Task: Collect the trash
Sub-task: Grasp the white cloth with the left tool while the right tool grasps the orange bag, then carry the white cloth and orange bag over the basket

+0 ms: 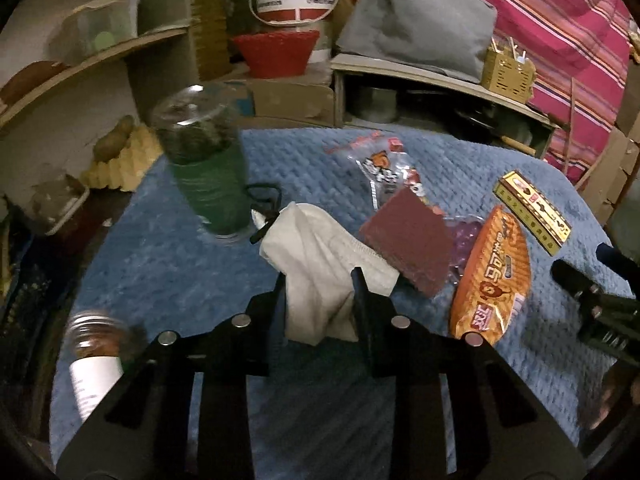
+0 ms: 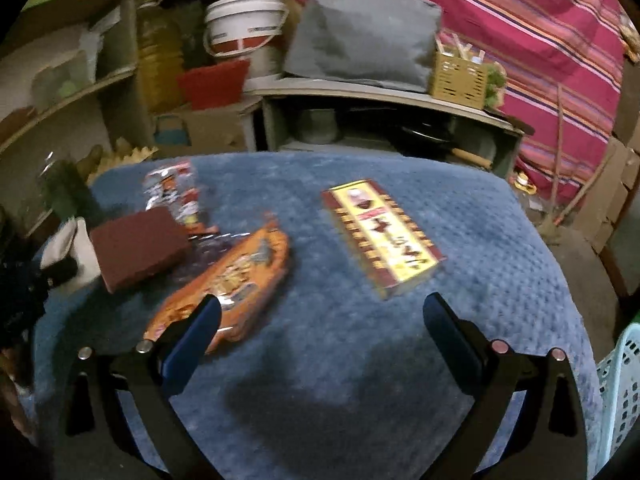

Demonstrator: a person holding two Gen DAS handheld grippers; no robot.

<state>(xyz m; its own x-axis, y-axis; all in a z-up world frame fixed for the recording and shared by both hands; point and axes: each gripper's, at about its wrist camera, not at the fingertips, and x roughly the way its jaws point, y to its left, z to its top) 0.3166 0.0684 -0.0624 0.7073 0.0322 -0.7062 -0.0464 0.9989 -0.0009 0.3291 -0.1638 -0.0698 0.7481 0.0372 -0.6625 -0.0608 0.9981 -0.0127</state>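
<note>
Gripping the white cloth pouch (image 1: 320,268) at table centre, the left gripper (image 1: 320,280) is collecting. The right gripper (image 2: 320,312), jaws wide and empty, should next take the yellow box (image 2: 384,236) at its twelve o'clock.

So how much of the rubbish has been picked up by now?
Nothing shown looks binned yet. In hand: the left hand-held gripper is shut on a crumpled white face mask. The right hand-held gripper is open and empty above the blue cloth. Left lying there: the orange snack wrapper, the yellow box, the maroon pad and a clear printed wrapper.
</note>
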